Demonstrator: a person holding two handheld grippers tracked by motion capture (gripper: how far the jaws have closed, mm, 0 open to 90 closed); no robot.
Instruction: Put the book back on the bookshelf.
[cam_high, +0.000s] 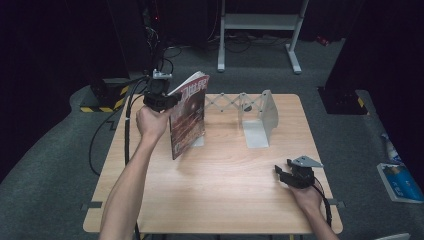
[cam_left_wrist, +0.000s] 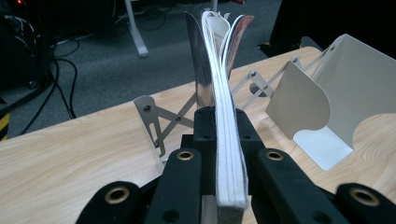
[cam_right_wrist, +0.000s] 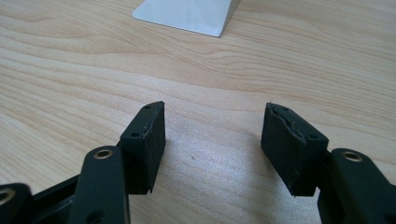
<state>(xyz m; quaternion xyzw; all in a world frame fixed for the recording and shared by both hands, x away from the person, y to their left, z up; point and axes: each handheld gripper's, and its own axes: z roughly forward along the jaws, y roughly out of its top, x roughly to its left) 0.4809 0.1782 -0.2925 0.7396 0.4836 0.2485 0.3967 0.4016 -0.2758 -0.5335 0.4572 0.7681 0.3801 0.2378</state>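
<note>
Above the bench (cam_high: 215, 200), the left gripper (cam_left_wrist: 229, 140) jaws clamp the floppy magazine (cam_high: 189, 117) by its stiffer spine; the right gripper (cam_right_wrist: 212, 140) jaws gape, empty.

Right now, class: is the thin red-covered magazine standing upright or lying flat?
Upright: the thin red-covered magazine stands on edge on the wooden table, clamped by the left gripper.

Left gripper (cam_high: 167, 100) raised on an outstretched forearm, jaws clamped tight; right gripper (cam_high: 285, 172) rests low, jaws spread wide apart
</note>
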